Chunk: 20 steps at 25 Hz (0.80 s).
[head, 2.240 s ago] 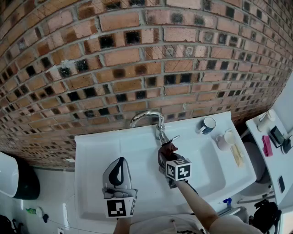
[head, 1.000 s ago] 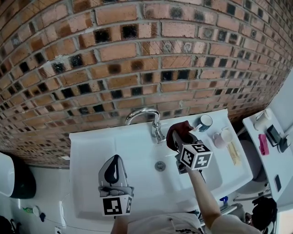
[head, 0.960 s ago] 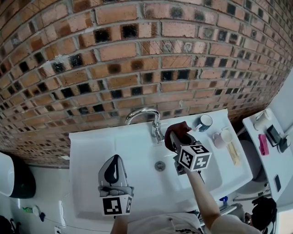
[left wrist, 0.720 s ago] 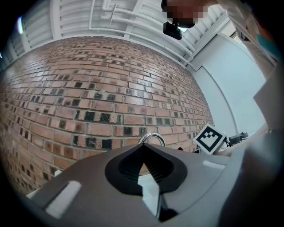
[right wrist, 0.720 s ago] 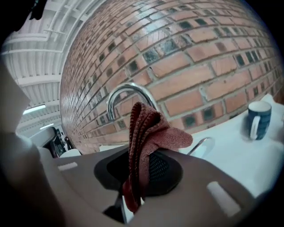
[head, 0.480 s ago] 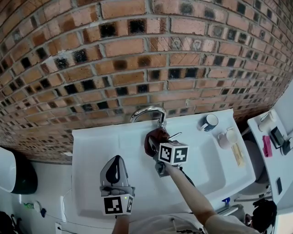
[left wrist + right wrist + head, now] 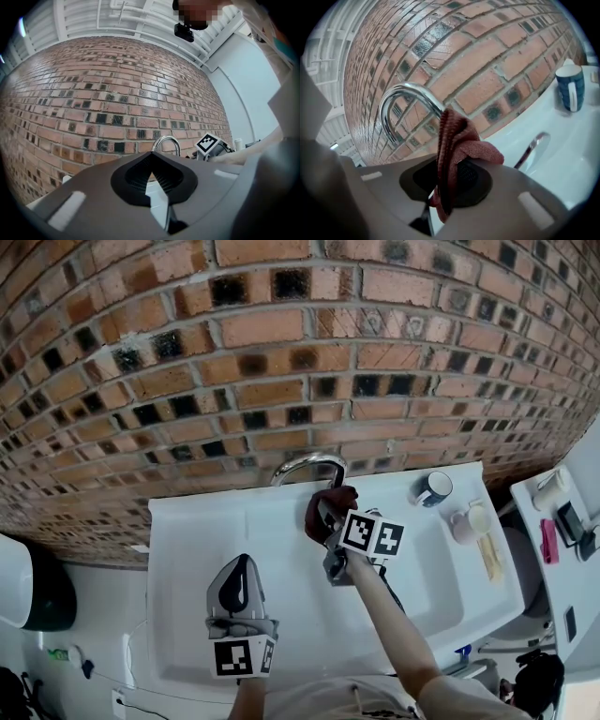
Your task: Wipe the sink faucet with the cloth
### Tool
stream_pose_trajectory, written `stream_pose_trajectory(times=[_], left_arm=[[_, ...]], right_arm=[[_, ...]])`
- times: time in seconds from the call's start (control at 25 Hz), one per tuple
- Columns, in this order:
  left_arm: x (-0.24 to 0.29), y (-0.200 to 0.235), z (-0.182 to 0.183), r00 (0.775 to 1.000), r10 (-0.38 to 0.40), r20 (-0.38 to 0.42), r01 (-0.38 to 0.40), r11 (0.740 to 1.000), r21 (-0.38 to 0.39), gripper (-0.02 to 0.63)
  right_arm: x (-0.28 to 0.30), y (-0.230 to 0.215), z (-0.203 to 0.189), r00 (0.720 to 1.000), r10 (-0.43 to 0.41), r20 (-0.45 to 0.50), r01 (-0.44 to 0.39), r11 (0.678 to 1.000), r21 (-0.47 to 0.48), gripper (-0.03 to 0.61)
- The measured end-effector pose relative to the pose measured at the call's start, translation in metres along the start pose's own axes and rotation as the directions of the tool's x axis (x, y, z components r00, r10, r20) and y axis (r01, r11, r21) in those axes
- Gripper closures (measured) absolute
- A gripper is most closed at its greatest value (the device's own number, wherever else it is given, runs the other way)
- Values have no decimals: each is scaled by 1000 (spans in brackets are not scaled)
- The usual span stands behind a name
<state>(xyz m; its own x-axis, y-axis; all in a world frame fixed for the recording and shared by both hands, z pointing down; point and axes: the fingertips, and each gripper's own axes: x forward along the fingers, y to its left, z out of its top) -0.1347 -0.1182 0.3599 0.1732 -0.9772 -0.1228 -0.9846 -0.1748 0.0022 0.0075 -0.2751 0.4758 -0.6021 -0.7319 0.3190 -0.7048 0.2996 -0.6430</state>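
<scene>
Right tongs point(image 7: 449, 183) gripped dark red woven cloth point(image 7: 457, 140) at curved chrome faucet point(image 7: 398, 96); left tongs point(image 7: 151, 178) closed, empty. Step needed cloth pressed round spout, steady strokes.

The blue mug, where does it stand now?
In the head view the blue mug stands on the sink rim at the back right, right of the faucet, beside a pale cup.

Right tool point(image 7: 445, 180) grips the red cloth point(image 7: 461, 145) just beside the chrome faucet point(image 7: 393, 101).

Grey left gripper point(image 7: 241, 570) and right gripper point(image 7: 327, 519) bear black-and-white square markers point(image 7: 242, 659).
</scene>
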Motion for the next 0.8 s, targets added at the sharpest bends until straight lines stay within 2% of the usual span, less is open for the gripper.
stream_pose_trajectory(times=[0.16, 0.36, 0.56, 0.68, 0.8], left_arm=[[-1, 1, -1, 1000, 7, -2, -7, 1000, -8, 614], [-3, 4, 0, 1000, 16, 2, -15, 1000, -14, 614], [-4, 3, 3, 1000, 11, 10, -11, 1000, -15, 614], [-4, 2, 4, 1000, 7, 12, -7, 1000, -17, 614], [-5, 1, 3, 1000, 7, 11, -7, 1000, -19, 614]], right_arm=[[-2, 1, 6, 1000, -7, -3, 7, 999, -36, 532], [-15, 13, 32, 998, -4, 67, 9, 997, -77, 531], [-28, 39, 53, 988, 48, 145, -25, 988, -151, 531], [-38, 65, 70, 974, 99, 203, -54, 974, -219, 531], [-41, 91, 74, 967, 131, 218, -56, 945, -321, 531]])
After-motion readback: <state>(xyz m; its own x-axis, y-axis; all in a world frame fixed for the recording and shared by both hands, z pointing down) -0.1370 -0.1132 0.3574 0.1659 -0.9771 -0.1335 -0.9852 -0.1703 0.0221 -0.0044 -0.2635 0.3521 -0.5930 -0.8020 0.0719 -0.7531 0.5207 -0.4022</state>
